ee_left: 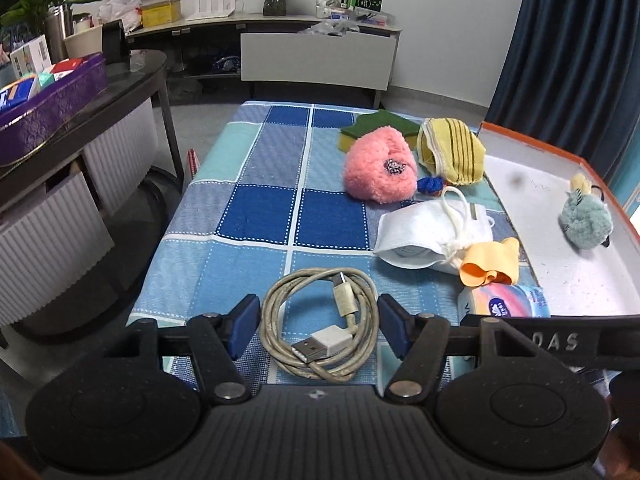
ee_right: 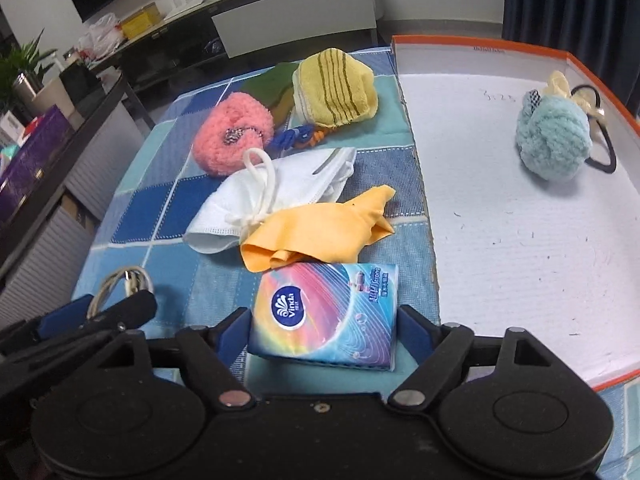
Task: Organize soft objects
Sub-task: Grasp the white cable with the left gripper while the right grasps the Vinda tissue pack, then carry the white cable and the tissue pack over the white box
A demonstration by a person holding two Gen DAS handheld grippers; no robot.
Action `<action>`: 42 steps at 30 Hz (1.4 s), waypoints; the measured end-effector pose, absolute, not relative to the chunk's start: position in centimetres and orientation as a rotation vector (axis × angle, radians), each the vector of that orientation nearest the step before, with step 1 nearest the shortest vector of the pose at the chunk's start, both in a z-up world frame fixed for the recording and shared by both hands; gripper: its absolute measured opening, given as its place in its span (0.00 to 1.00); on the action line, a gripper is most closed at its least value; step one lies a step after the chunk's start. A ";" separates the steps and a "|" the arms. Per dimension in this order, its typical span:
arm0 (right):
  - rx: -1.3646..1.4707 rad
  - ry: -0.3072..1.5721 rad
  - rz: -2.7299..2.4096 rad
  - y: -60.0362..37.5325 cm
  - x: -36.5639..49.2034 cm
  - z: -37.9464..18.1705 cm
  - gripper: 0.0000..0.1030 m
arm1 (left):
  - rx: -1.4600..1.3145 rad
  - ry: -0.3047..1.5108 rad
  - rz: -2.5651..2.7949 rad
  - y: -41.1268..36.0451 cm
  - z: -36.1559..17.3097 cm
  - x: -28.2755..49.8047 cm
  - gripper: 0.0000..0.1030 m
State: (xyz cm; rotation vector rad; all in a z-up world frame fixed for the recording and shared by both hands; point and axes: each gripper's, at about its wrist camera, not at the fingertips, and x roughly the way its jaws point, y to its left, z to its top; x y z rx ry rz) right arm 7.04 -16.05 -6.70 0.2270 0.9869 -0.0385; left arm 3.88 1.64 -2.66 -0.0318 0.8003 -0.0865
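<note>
The right gripper (ee_right: 323, 330) has its jaws spread around the tissue pack (ee_right: 326, 316), which lies at the tabletop's near edge, long axis pointing away, beside the orange-rimmed tray (ee_right: 480, 46). The left gripper (ee_left: 319, 326) is released around a coiled USB cable (ee_left: 320, 326).

Left gripper (ee_left: 318, 330) and right gripper (ee_right: 324, 332) both spread wide, low, level.

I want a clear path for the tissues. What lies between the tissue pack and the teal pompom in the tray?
In the right wrist view, only the tray's cardboard edge and its bare white floor lie between the tissue pack and the teal pompom.
</note>
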 end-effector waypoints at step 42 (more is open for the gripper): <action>0.177 0.794 0.046 -21.3 1.1 0.4 0.86 | 0.010 0.701 -0.214 -4.2 2.2 2.4 0.63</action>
